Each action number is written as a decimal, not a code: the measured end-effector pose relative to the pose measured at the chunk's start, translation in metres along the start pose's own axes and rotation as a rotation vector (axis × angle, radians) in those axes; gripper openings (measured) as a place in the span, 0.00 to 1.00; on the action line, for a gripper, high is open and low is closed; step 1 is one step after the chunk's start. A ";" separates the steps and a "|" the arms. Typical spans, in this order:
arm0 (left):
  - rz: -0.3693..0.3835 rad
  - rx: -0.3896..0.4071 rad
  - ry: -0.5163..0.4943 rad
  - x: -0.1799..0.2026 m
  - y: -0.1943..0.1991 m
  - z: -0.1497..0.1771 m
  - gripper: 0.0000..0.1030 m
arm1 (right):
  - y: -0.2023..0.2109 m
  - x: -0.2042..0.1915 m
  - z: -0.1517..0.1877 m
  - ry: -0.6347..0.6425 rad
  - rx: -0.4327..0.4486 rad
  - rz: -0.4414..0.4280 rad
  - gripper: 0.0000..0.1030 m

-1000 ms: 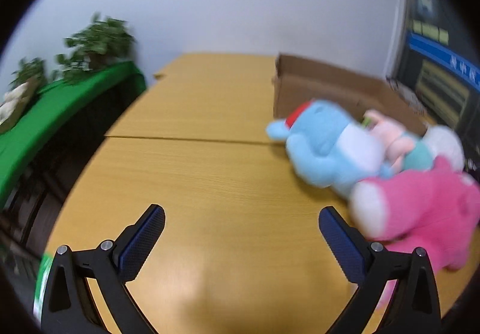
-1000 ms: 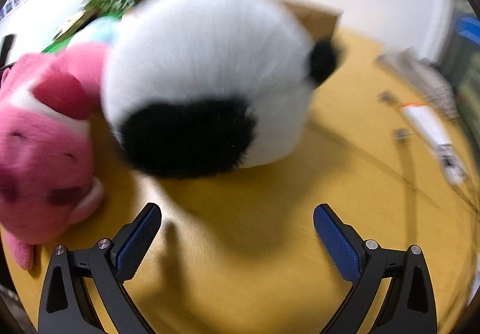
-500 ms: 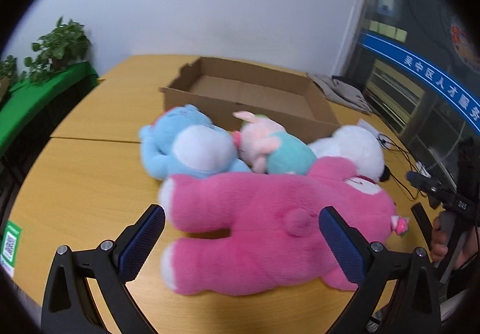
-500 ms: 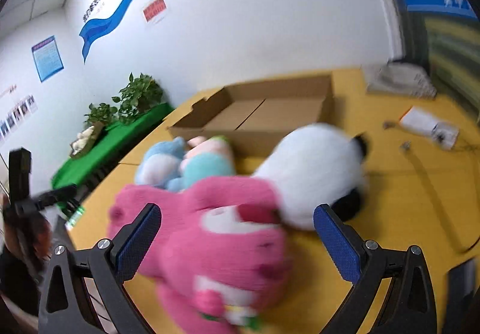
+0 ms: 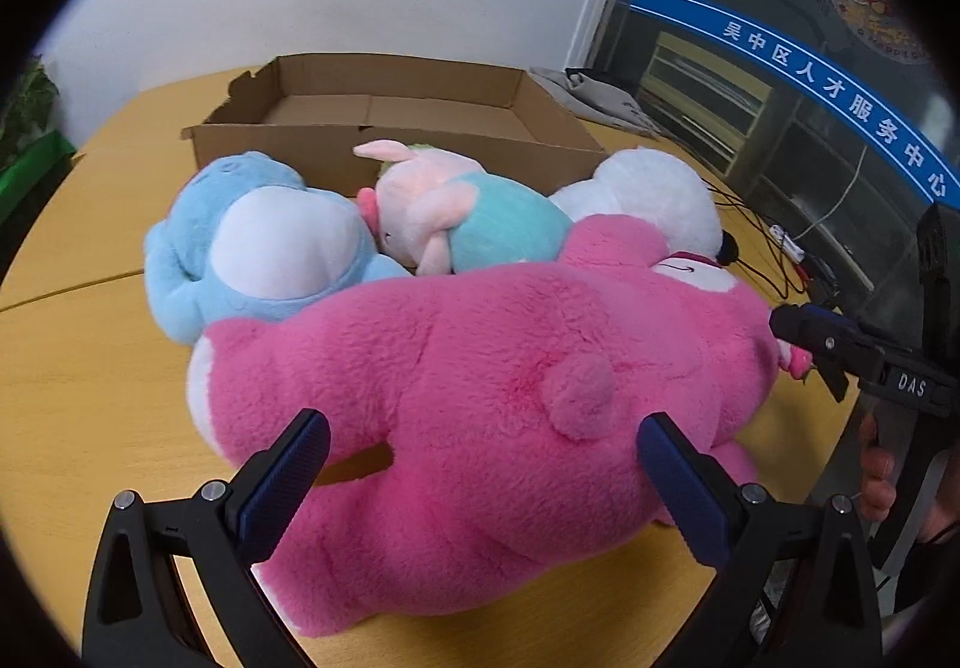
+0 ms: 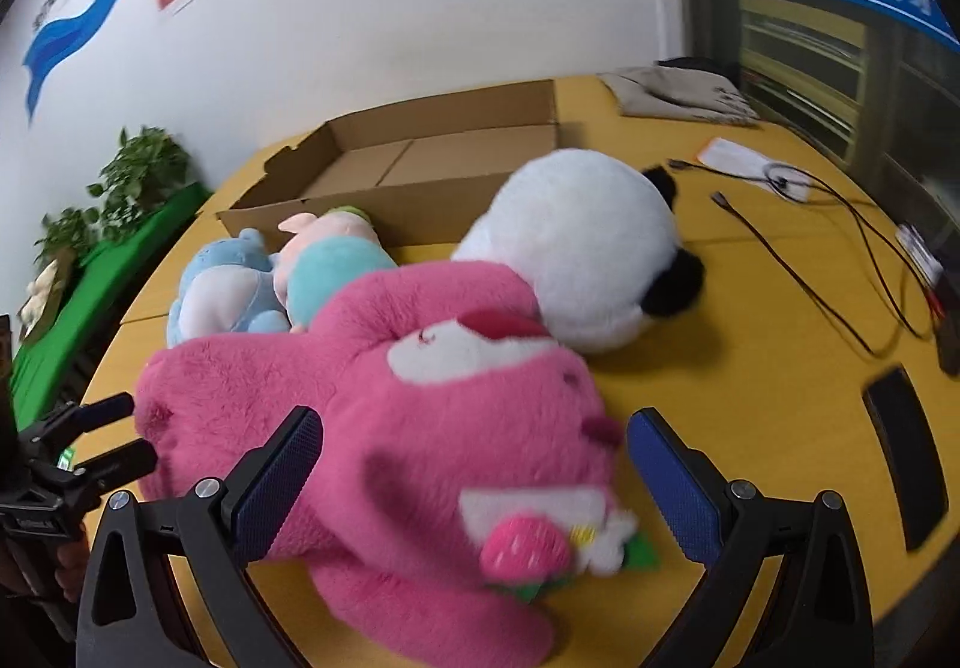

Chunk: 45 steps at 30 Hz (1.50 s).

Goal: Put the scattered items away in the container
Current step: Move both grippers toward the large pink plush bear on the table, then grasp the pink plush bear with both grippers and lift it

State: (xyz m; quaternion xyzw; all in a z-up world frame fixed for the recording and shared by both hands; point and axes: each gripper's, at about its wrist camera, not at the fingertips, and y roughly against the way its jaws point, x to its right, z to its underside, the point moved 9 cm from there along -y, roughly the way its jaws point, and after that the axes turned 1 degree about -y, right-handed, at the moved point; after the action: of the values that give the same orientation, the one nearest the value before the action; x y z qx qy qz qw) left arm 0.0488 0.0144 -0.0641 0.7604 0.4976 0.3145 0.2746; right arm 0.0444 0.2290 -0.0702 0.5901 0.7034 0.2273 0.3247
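Pink plush bear (image 5: 480,398) between open jaws of both grippers.

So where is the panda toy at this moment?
In the right wrist view the panda toy lies on the table right of centre, pressed against the pink bear, just in front of the cardboard box.

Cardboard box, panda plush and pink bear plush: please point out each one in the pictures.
cardboard box (image 5: 384,111): left wrist view, on its bare inner floor.
panda plush (image 6: 576,242): right wrist view, on its white back.
pink bear plush (image 5: 480,404): left wrist view, on its back, above the round tail.
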 end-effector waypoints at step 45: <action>0.002 -0.015 0.207 0.000 -0.007 0.015 0.99 | 0.005 0.011 -0.008 0.060 -0.036 -0.098 1.00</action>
State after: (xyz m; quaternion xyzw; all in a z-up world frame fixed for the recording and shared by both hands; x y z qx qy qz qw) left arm 0.0557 0.0153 -0.0792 0.7223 0.5200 0.3954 0.2270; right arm 0.0411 0.2417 -0.0635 0.5418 0.7366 0.2416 0.3247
